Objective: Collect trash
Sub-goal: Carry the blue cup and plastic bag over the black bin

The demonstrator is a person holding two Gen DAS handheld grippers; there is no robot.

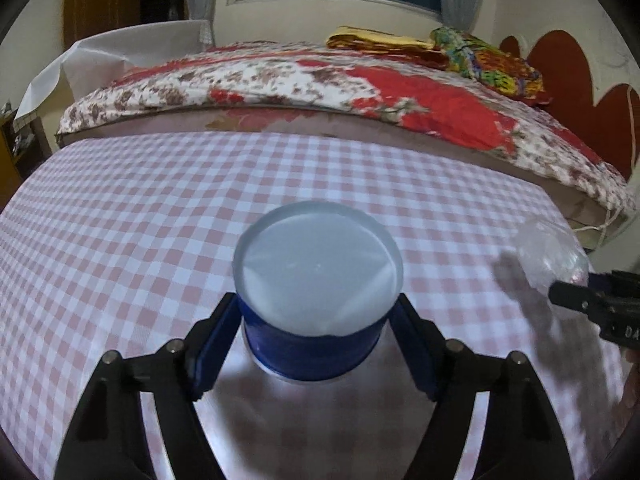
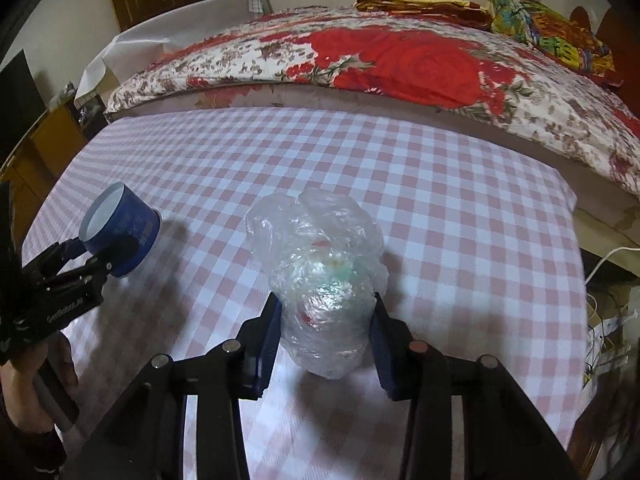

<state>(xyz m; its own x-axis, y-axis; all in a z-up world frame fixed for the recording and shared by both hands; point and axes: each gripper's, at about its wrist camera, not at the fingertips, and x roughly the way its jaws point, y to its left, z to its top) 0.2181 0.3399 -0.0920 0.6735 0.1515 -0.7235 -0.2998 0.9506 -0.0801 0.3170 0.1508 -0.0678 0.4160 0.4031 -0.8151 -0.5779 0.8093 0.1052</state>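
Left gripper (image 1: 318, 344) pinches round blue paper cup (image 1: 316, 300), tilted; right gripper (image 2: 325, 332) pinches crumpled clear plastic bag (image 2: 324, 276) above checked tablecloth (image 2: 440, 200).

A pink checked tablecloth (image 1: 160, 208) lies beside a floral bedspread (image 1: 400, 96).

Cup (image 1: 316, 292) sits between left claw (image 1: 318, 344) fingers, above the bench (image 1: 140, 216), w/ right claw (image 2: 326, 344) off to its right. Plastic bag (image 2: 324, 280) is wedged in right claw, mid-bench. Bed (image 2: 360, 64) runs behind bench; folded cloths (image 2: 520, 16) on bed's far right. Cabinet (image 2: 36, 148) left of bench.
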